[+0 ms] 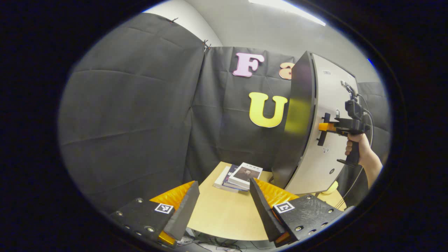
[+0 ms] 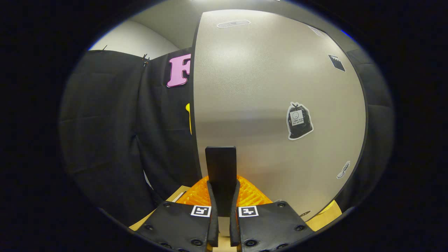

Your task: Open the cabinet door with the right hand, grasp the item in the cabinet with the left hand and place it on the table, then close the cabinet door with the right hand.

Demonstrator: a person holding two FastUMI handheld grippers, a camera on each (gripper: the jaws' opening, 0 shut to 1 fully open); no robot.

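Note:
A cabinet stands on the right of the table, with a dark side panel [image 1: 297,115] and a silver door [image 1: 332,105]. A black vertical handle [image 1: 322,134] sits on the door near its left edge. My right gripper [image 1: 323,126], held by a hand [image 1: 360,150], is shut on this handle. In the right gripper view the handle [image 2: 220,161] is clamped between the fingers of my right gripper [image 2: 221,190], and the door [image 2: 266,87] is close ahead. My left gripper [image 1: 224,189] hangs open over the table's front, holding nothing. The cabinet's inside is hidden.
A small stack of books [image 1: 241,175] lies on the wooden table [image 1: 224,217] just left of the cabinet. A pale yellow thing [image 1: 330,189] peeks out by the cabinet's lower right. Black cloth walls close in on the left and behind.

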